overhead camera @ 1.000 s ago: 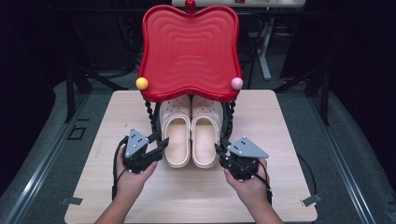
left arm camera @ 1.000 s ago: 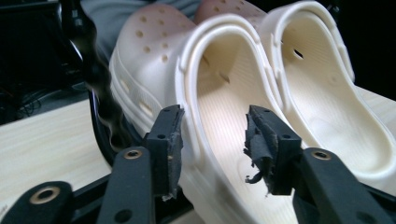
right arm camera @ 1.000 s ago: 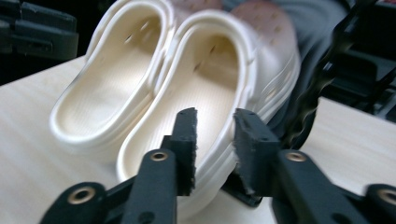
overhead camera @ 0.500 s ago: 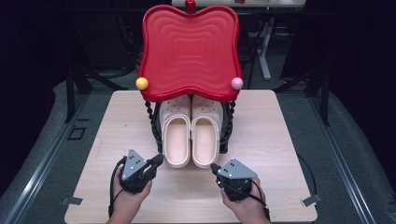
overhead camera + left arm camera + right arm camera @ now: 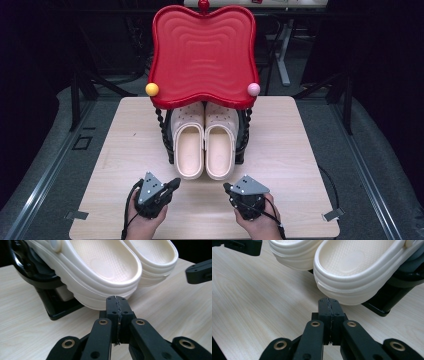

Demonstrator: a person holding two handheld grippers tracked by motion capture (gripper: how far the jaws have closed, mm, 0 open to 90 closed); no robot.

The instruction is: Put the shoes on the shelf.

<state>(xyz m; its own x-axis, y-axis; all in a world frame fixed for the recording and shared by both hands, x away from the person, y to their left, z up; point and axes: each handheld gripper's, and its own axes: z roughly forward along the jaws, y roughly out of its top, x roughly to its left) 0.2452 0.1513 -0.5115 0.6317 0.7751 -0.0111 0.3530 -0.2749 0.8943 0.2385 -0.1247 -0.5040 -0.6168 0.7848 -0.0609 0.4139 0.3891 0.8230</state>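
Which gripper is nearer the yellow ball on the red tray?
Left. The left gripper sits on the same side as the yellow ball, nearly below it; the right gripper is across the table, past the clogs.

high: overhead, forward-down | tongs cams: low, close | shared: cream clogs (image 5: 206, 145)
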